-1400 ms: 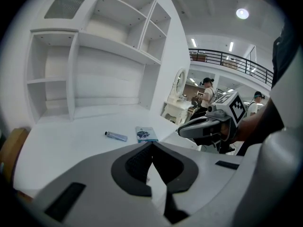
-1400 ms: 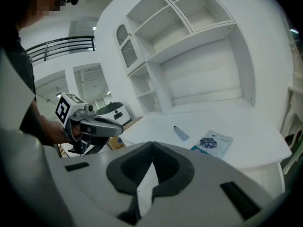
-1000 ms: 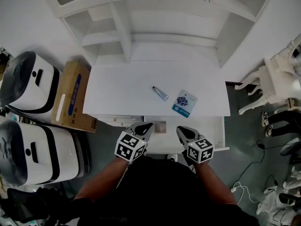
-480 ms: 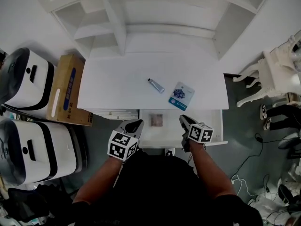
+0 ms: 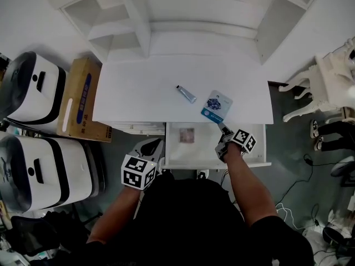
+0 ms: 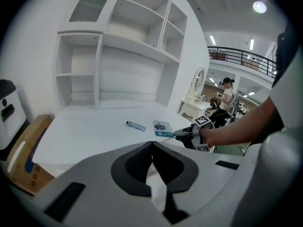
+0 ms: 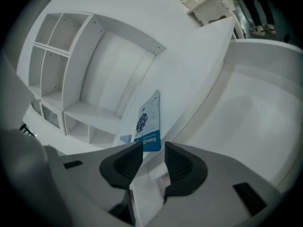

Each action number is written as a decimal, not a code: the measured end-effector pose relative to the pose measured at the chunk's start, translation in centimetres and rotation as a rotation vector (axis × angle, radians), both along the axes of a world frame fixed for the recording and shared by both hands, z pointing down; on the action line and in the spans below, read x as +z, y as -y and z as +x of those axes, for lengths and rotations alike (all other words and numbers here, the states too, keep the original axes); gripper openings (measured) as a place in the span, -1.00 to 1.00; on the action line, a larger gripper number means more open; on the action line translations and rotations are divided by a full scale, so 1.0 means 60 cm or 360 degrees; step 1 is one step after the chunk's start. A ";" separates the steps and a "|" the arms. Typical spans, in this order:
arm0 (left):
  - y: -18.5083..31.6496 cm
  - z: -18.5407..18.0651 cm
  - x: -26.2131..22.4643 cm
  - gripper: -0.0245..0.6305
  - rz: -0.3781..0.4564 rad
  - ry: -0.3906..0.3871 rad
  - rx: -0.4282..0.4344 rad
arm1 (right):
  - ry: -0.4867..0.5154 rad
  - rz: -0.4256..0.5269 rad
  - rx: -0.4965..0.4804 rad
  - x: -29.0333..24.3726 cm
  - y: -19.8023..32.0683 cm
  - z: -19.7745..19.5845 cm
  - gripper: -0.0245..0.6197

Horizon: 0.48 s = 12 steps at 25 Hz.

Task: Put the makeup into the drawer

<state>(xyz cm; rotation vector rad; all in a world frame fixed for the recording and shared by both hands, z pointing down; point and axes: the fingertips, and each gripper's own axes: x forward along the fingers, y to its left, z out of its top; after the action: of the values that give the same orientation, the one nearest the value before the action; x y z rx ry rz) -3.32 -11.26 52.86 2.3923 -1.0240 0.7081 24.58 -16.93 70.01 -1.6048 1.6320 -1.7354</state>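
"Where's the makeup?"

"The small tube (image 5: 186,94) and the blue-and-white sachet (image 5: 216,106) lie on the white desk (image 5: 133,93), the sachet at its front edge, above the open drawer (image 5: 202,148)."

"And the claws?"

"The right gripper (image 5: 223,131) is just below the sachet, its jaws opening with nothing between them. The left gripper (image 5: 155,146) is pinched together, empty."

Cardboard box (image 5: 77,101) (floor, left), white chair (image 5: 324,87)

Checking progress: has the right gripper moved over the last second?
Yes: the right gripper moved toward the front edge of the desk, nearing the packet; jaws opening, nothing between them.
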 end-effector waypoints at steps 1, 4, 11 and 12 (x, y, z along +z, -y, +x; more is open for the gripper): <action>-0.002 -0.004 0.000 -0.89 -0.0001 0.0005 -0.0010 | 0.0021 0.0004 0.0016 0.003 0.006 0.000 -0.51; -0.008 -0.016 0.002 -0.89 -0.0009 0.0020 -0.0034 | 0.0069 -0.0013 0.0066 0.012 0.015 0.000 -0.51; -0.017 -0.023 0.003 -0.89 -0.0016 0.0031 -0.0039 | 0.0061 -0.0021 0.0123 0.022 0.012 0.006 -0.58; -0.017 -0.022 0.003 -0.89 -0.0016 0.0032 -0.0034 | 0.0046 -0.0032 0.0112 0.024 0.011 0.006 -0.67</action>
<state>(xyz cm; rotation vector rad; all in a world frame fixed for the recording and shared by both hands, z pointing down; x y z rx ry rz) -4.65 -10.26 53.02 2.3666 -1.0503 0.7291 24.97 -17.61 71.43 -1.6184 1.5309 -1.7366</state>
